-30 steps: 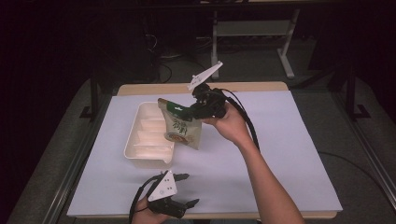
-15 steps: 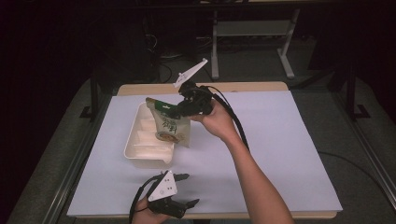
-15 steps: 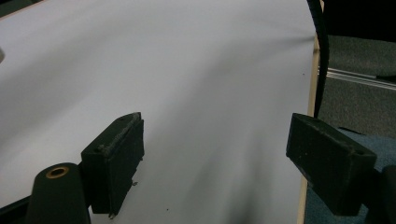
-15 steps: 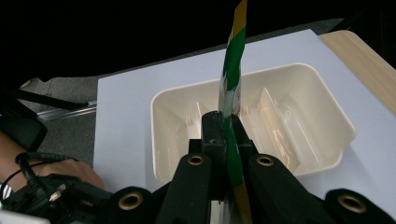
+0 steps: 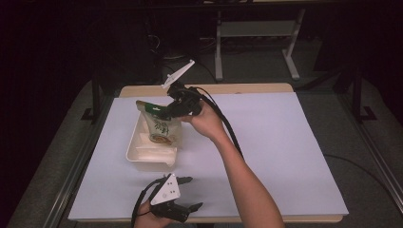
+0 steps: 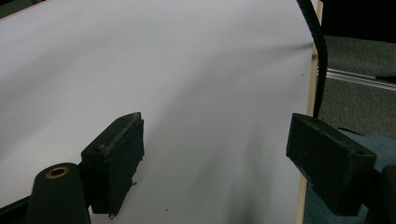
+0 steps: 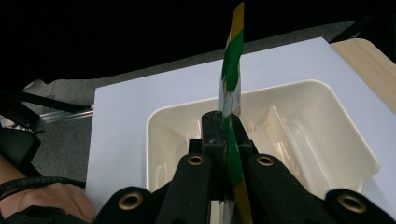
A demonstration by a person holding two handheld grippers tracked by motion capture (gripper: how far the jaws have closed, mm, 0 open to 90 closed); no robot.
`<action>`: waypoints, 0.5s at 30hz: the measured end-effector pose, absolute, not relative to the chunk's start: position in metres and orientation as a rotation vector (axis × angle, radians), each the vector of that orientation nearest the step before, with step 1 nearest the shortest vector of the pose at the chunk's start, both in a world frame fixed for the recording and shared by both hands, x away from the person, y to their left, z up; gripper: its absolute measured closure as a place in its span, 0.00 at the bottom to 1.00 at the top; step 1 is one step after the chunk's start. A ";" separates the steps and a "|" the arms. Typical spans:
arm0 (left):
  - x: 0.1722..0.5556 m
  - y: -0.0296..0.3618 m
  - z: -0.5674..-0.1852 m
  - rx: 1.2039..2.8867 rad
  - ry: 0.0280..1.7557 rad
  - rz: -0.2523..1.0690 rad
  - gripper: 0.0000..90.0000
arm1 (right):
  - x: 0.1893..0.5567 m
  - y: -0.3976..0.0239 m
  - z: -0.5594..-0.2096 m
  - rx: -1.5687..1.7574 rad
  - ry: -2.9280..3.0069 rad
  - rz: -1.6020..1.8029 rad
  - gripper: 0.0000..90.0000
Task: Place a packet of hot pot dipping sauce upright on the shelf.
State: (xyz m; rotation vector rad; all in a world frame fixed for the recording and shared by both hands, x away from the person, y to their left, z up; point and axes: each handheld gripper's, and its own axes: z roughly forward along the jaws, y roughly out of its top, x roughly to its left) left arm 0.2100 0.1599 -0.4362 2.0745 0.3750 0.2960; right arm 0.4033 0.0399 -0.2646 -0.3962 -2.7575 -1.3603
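While the right gripper (image 5: 167,112) pinches the top edge of a green snack bag (image 5: 161,127), the bag hangs straight down, its long side pointing at the white tray (image 5: 135,156) under it. From the right gripper view, the jaws are pressed tight on the bag (image 7: 230,93), and the tray (image 7: 159,126) sits right below. I think the bag only needs to go down to land inside. Some see-through wrappers (image 7: 289,135) seem to lie in the tray. The left gripper (image 5: 183,194) rests near the table (image 5: 285,142) edge, well apart from the tray, jaws spread wide and holding nothing.
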 end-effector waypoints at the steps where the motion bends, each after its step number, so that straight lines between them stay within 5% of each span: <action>1: 0.210 0.160 -0.436 2.075 0.374 0.297 0.21 | 0.404 0.041 -0.265 -0.394 -2.755 -1.362 1.00; 15: 0.211 0.162 -0.435 2.070 0.380 0.300 0.21 | 0.413 0.060 -0.279 -0.399 -2.746 -1.352 1.00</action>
